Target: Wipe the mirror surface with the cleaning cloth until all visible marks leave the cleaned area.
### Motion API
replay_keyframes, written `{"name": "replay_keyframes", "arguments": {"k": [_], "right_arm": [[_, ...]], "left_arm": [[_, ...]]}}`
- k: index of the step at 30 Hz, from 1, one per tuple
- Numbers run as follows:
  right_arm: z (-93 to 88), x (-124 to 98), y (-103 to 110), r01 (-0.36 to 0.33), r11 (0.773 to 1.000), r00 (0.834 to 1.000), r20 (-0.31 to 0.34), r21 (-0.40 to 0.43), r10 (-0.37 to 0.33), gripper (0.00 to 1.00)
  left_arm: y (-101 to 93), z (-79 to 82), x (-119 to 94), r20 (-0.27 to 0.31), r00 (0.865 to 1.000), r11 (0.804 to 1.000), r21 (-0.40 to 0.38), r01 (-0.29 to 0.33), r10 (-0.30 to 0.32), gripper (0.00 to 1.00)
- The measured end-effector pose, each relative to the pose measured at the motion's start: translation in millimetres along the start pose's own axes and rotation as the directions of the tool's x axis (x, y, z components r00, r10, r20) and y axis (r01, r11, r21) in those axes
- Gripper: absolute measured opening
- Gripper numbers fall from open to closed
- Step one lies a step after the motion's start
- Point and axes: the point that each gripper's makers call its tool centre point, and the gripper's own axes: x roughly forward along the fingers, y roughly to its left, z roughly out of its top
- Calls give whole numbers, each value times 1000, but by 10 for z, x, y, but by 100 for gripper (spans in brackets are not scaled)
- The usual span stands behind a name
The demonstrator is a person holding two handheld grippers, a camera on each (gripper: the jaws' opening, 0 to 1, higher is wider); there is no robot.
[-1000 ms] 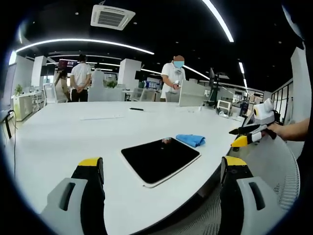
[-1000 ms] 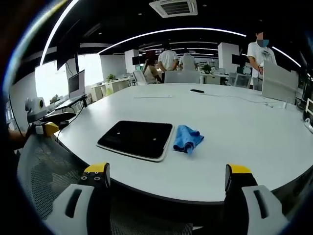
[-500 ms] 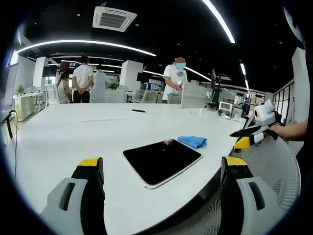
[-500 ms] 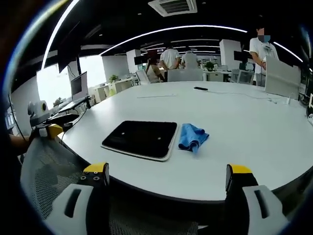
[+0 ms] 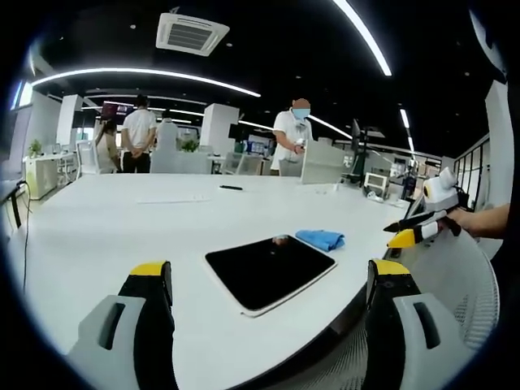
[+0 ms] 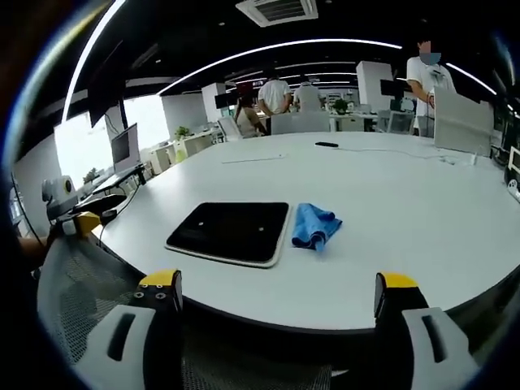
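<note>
Big white round table ahead of both tools, mesh office chair under them at its near edge. Open-plan office behind; people standing well beyond the far side of the table.

Progress: my read is nothing done yet. Cloth not picked up, no contact with the mirror. All of it is left: grab cloth, wipe, check marks.

Mirror: flat, dark rounded rectangle with a pale rim, lying on the table. Right gripper view: ahead, slightly toward the left jaw. Left gripper view: mirror sits ahead between the jaws, closer in. Surface reads almost black, reflecting the dark ceiling. One small light speck near its middle in the right gripper view; could be a mark or a reflection, can't tell. No other marks resolvable at this size.

Cleaning cloth: blue, crumpled, on the table touching or just beside the mirror's edge. From the right tool it's ahead, between the jaws. From the left tool the cleaning cloth lies beyond the mirror's far corner, toward the right jaw.

Right gripper: jaws wide apart, nothing between them, short of the table edge. Also seen at the right of the left gripper view, held off the table.

Left gripper: jaws wide apart, nothing held, hovering at the table's near edge.

Small dark object and a thin pale strip on the far side of the table, too small to identify.
</note>
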Motion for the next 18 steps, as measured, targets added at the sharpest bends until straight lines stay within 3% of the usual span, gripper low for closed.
{"name": "replay_keyframes", "arguments": {"k": [3,12,18], "right_arm": [[-6,-30,-62,41,998,999,-21,-51,-42,98],[-5,-34,-58,13,996,999,-47,-85,-17,90],[91,4,-118,-4,999,999,-40,-33,2,88]], "left_arm": [[11,20,-2,13,1000,1000,2,-5,5,99],[16,25,-2,18,1000,1000,1,-7,7,99],[4,9,-1,7,1000,1000,6,-2,2,99]]}}
